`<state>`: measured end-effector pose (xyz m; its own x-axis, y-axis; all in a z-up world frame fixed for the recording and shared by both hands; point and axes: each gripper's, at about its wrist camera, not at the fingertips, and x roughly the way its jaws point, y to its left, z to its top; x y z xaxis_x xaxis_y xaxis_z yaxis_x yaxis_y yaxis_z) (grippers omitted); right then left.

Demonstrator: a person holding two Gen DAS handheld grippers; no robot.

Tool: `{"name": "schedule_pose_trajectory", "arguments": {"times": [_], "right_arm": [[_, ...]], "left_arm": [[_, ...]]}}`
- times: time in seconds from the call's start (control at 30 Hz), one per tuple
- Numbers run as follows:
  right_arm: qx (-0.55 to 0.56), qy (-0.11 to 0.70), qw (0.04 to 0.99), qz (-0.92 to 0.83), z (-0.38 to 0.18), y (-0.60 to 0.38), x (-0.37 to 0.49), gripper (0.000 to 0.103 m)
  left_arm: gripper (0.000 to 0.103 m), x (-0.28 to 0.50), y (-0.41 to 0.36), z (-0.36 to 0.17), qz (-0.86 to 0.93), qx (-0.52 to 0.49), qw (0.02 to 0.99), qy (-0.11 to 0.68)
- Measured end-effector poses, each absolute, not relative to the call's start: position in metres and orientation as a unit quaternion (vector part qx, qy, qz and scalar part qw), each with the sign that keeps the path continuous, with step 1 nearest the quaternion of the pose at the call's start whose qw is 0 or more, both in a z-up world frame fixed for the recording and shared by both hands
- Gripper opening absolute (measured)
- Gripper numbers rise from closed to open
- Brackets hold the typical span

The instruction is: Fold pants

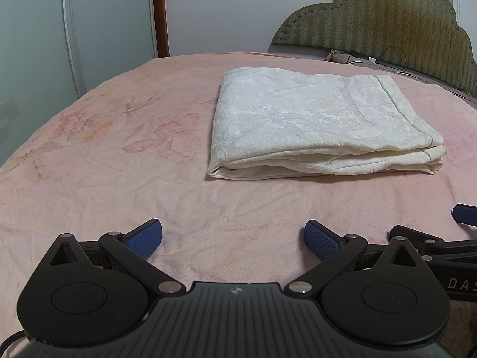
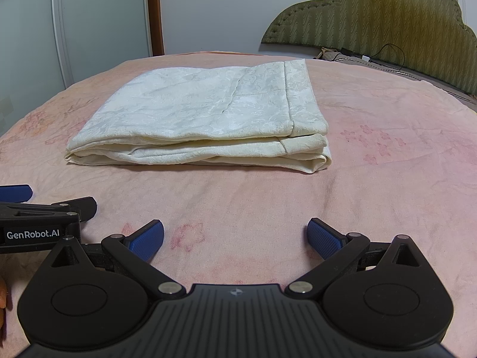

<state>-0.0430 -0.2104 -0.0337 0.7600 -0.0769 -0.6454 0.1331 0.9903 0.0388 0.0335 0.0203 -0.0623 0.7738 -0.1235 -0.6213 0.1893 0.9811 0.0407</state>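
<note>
The cream-white patterned pants (image 1: pixel 316 122) lie folded into a flat, layered rectangle on the pink bed; they also show in the right wrist view (image 2: pixel 205 116). My left gripper (image 1: pixel 233 240) is open and empty, low over the sheet, short of the pants' near edge. My right gripper (image 2: pixel 235 238) is open and empty too, beside the left one and just as far back from the pants. The right gripper's blue pad (image 1: pixel 465 213) shows at the left view's right edge. The left gripper's body (image 2: pixel 38 220) shows at the right view's left edge.
The pink floral bedsheet (image 1: pixel 104 179) covers the whole bed. A padded olive headboard (image 1: pixel 387 18) stands at the back right, with a black cable (image 1: pixel 393 56) at its foot. A white wardrobe (image 1: pixel 35 29) and a brown door frame stand beyond the bed at left.
</note>
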Motion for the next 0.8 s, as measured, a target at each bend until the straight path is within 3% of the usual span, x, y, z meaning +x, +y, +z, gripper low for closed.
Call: {"name": "schedule_pose_trajectory", "arguments": {"times": [0.8], "right_arm": [[0.048,0.350,0.933,-0.060,-0.028,-0.210,-0.058,0.103]], "left_arm": [[0.103,0.019,0.024,-0.043,-0.076,0.042,0.944,0.319]]}}
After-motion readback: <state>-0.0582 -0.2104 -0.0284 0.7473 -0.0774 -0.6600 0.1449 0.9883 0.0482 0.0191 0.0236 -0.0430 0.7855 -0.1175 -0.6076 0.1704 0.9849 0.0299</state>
